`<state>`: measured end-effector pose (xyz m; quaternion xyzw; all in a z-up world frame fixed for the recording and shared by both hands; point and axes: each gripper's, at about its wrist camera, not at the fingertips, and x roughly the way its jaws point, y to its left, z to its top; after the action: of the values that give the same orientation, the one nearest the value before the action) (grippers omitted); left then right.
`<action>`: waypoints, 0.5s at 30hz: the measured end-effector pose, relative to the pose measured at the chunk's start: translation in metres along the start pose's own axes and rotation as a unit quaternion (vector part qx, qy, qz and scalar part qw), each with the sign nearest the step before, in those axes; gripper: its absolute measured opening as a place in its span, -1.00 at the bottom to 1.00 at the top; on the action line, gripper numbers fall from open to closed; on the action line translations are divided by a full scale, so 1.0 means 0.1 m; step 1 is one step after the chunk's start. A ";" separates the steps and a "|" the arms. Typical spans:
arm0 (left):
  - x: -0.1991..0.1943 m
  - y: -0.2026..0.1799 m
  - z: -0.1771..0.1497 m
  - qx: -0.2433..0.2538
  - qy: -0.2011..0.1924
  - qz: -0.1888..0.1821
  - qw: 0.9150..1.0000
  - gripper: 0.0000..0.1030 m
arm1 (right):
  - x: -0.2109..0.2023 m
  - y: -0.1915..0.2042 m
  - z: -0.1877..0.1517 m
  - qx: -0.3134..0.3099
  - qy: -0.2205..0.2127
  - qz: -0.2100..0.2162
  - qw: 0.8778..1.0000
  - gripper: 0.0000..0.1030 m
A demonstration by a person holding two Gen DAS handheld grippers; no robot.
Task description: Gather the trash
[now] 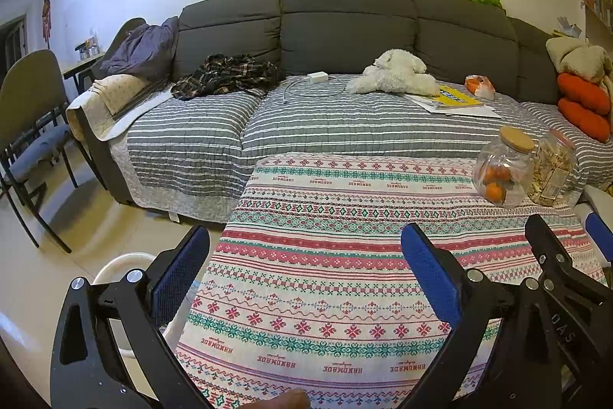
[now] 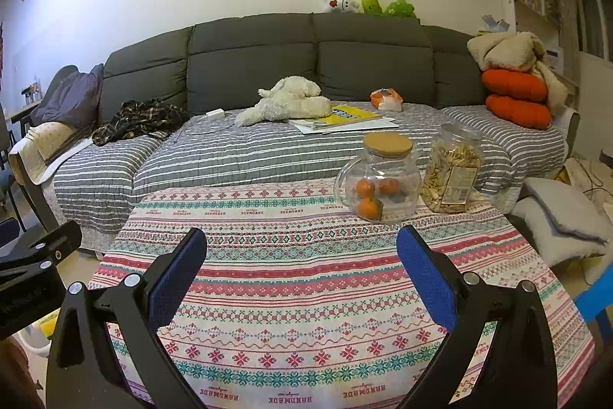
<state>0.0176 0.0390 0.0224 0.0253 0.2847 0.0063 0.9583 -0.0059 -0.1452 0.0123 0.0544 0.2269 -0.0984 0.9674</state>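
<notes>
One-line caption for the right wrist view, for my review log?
Open right gripper hovers empty over the patterned tablecloth, facing a glass jar of oranges, a snack jar and the sofa.

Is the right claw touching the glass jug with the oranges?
Apart. The right wrist view shows the right claw open over bare tablecloth, with patterned cloth visible between its fingertips and the glass jug.

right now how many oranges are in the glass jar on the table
3 show. In the glass jar with the cork lid: one at the left, one at the right, one in front at the bottom. More may be hidden behind them.
</notes>
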 end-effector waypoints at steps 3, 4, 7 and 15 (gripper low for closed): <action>0.00 0.00 0.00 0.000 0.000 0.000 1.000 0.86 | 0.00 0.00 0.00 0.000 0.000 0.000 1.000 0.87; 0.00 0.00 0.00 0.001 0.000 0.000 1.000 0.86 | 0.00 0.00 0.00 -0.001 -0.001 0.000 1.000 0.87; 0.00 -0.01 0.00 0.002 0.000 0.001 1.000 0.86 | 0.00 0.00 0.00 0.000 0.001 0.001 1.000 0.87; -0.01 -0.02 -0.02 0.020 -0.008 0.005 1.000 0.71 | 0.04 -0.05 0.00 0.012 0.011 0.003 1.000 0.87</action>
<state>0.0155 0.0370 0.0217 0.0461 0.2768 0.0050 0.9598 -0.0031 -0.1510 0.0105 0.0674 0.2363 -0.0978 0.9644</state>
